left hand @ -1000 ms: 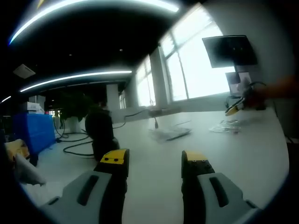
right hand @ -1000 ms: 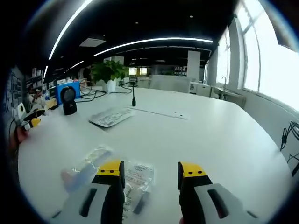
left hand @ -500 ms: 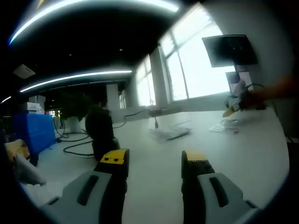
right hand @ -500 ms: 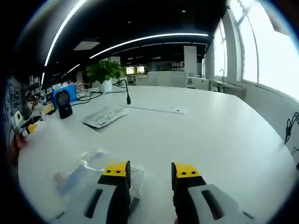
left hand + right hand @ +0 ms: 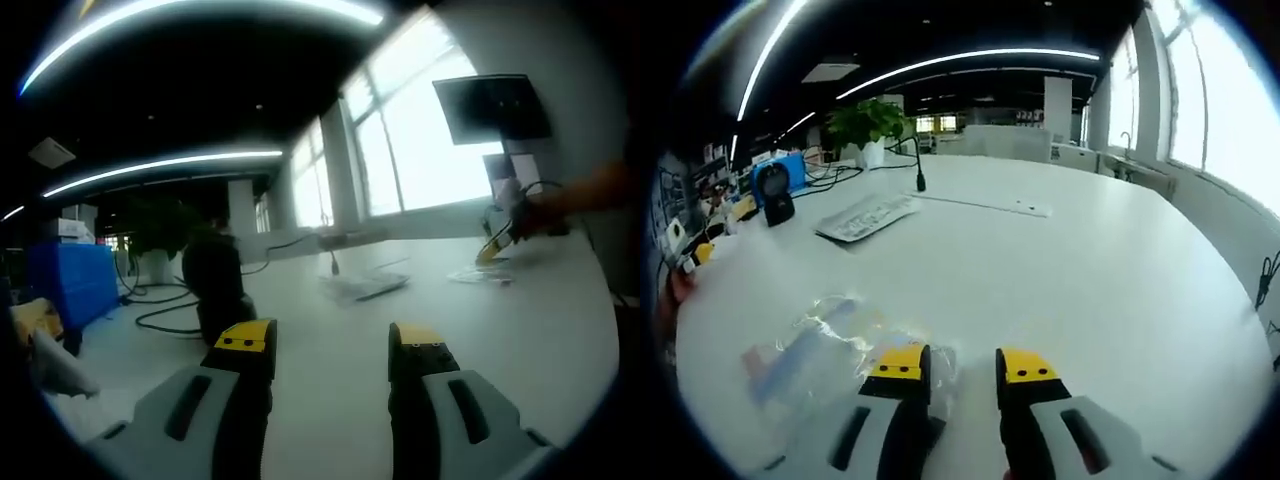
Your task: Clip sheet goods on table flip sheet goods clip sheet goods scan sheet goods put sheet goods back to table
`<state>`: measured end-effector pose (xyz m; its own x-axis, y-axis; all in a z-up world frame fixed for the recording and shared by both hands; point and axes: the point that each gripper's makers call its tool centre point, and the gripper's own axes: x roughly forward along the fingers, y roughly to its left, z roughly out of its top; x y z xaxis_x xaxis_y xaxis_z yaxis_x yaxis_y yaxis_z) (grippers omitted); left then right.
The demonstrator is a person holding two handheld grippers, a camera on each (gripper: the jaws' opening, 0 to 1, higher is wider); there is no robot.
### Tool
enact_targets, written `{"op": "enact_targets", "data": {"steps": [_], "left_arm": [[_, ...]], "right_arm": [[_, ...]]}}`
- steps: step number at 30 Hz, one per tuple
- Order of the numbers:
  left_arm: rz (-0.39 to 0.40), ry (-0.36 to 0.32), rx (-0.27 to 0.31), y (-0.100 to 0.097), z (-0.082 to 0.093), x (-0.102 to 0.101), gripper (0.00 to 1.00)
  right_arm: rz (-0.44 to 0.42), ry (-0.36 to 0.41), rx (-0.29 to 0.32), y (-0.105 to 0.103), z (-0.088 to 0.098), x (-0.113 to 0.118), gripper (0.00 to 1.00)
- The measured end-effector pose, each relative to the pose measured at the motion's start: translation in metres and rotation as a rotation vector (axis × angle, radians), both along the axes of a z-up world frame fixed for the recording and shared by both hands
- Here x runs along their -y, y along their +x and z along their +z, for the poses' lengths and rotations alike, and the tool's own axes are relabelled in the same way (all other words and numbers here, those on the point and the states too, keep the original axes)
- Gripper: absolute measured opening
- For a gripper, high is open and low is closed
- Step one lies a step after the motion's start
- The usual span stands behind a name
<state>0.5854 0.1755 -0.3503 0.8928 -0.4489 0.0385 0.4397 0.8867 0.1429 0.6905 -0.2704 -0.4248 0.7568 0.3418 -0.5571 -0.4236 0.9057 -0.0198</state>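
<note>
Clear plastic packets (image 5: 825, 335) lie flat on the white table (image 5: 1090, 270), just left of & partly under the right gripper (image 5: 962, 364) tips. They also show far off in the left gripper view (image 5: 482, 274), w/ the right gripper (image 5: 492, 248) low over them & a hand (image 5: 560, 205) behind it. Right gripper's jaws: narrow gap, nothing between them, left jaw tip over a packet edge. Left gripper (image 5: 331, 340): jaws wide apart, holding nothing, low over bare table. Farther back a flat grey keyboard-like thing (image 5: 865, 216), a thin black mic stand (image 5: 919, 176), a black scanner (image 5: 778, 203) on its stand, a blue box (image 5: 780, 176) & a green plant (image 5: 866, 123). Black cables (image 5: 165, 305) run by the scanner.
</note>
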Motion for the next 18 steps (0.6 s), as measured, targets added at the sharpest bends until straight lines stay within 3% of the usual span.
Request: {"op": "enact_targets", "data": {"steps": [12, 13, 18], "left_arm": [[-0.001, 0.002, 0.0, -0.001, 0.0, 0.001, 0.37], [-0.002, 0.002, 0.0, -0.001, 0.0, 0.001, 0.37], [-0.002, 0.004, 0.0, -0.001, 0.0, 0.001, 0.37]], "right_arm": [[0.036, -0.027, -0.019, -0.001, 0.001, -0.009, 0.09], [0.04, -0.035, -0.01, -0.007, 0.002, -0.016, 0.04], [0.061, -0.041, 0.012, -0.012, 0.004, -0.021, 0.0]]}}
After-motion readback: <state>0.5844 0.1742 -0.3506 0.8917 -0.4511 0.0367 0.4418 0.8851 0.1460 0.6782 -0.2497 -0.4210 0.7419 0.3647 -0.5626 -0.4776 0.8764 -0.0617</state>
